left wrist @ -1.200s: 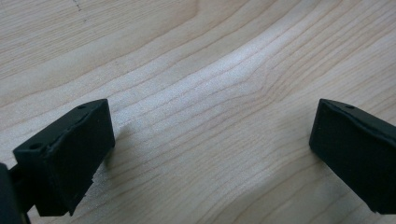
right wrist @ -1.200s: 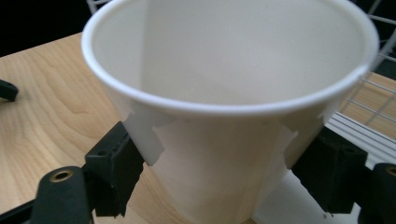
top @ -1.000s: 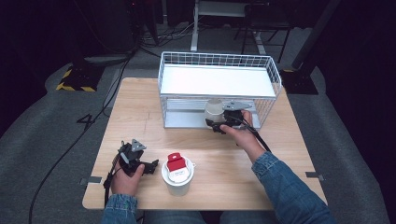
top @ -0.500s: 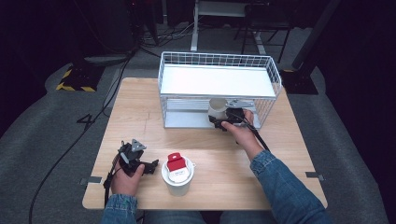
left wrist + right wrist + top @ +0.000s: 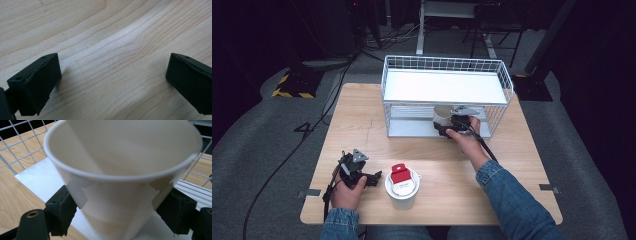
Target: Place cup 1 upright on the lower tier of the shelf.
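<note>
Seen from above: right tongs (image 5: pixel 447 125) inside the wire basket (image 5: pixel 497 75); seen up close, clamped on a white paper cup (image 5: pixel 125 170); left tongs (image 5: pixel 112 85) apart over bare counter (image 5: pixel 105 37)

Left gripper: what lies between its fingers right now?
Nothing: the left gripper stands open, with bare wooden table between its fingers, as the left gripper view shows.
</note>
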Demonstrator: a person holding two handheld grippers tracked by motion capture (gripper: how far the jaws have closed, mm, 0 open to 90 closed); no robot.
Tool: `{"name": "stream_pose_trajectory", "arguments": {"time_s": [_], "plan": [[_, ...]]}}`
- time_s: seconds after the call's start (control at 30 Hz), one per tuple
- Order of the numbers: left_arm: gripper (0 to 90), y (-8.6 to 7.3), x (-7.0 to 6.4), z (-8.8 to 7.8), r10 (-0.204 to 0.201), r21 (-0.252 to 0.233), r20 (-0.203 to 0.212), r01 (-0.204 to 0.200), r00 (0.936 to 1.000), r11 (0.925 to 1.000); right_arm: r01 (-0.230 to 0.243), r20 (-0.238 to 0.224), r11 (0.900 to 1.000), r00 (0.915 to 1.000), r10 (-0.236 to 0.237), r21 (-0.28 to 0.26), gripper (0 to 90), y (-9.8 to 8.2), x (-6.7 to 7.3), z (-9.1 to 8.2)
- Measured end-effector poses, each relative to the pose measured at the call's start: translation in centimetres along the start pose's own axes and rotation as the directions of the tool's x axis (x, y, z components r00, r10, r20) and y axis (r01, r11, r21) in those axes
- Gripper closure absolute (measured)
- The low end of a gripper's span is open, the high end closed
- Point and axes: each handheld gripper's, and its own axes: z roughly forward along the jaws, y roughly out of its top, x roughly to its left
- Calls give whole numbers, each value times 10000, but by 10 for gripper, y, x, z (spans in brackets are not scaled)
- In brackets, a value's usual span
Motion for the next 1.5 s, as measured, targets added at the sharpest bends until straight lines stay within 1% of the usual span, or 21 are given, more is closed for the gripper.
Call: {"name": "stream_pose_trajectory", "arguments": {"time_s": [0.07,0.1,0.17,0.2,0.27,0.37,0.5,0.53,0.67,0.7,0.8,0.83,0.9,1.07,1.3,1.47,1.5], "plan": [[6,0,0,0,5,21,17,-5,10000,10000,-48,12,10000,10000,48,-12,223,0,1,2],[6,0,0,0,7,2,-8,-7,10000,10000,1,1,10000,10000,-1,-12,223,0,0,3],[6,0,0,0,0,3,1,0,10000,10000,-16,13,10000,10000,16,72,222,-1,0,4],[6,0,0,0,-2,31,16,2,10000,10000,-142,-3,9997,9999,142,181,221,-2,0,5],[6,0,0,0,8,7,0,-8,10000,10000,-165,-36,9999,9999,165,48,209,-2,-1,7],[6,0,0,0,10,-1,-7,-10,10000,10000,-133,-18,9999,9999,133,-97,159,-2,-2,8],[6,0,0,0,7,3,-8,-7,10000,10000,-139,-24,9998,9999,138,-168,159,0,0,8],[6,0,0,0,0,-1,-3,0,10000,10000,-40,-7,9998,10000,40,-184,159,0,0,9],[6,0,0,0,0,0,-3,0,10000,10000,-146,34,9999,9999,146,-27,159,-1,1,8],[6,0,0,0,2,5,2,-2,10000,10000,-65,118,10000,9999,65,-17,159,-1,0,7],[6,0,0,0,1,1,0,-1,10000,10000,20,134,10000,9999,-20,-24,159,-2,0,5],[6,0,0,0,0,1,0,0,10000,10000,47,162,10000,9999,-47,9,159,-2,0,3],[6,0,0,0,6,2,0,-6,10000,10000,-112,214,9998,9997,108,163,159,-3,0,0],[6,0,0,0,2,2,-1,-2,10000,10000,-48,261,9998,9997,42,214,158,-5,-1,-9],[6,0,0,0,1,0,0,-1,10000,10000,14,37,10000,10000,-14,82,158,-1,2,-30],[6,0,0,0,5,0,-4,-5,10000,10000,28,-254,10000,9997,-27,30,158,-2,4,-50],[6,0,0,0,6,2,-3,-6,10000,10000,105,-318,9999,9994,-104,26,158,-2,4,-56]]}}
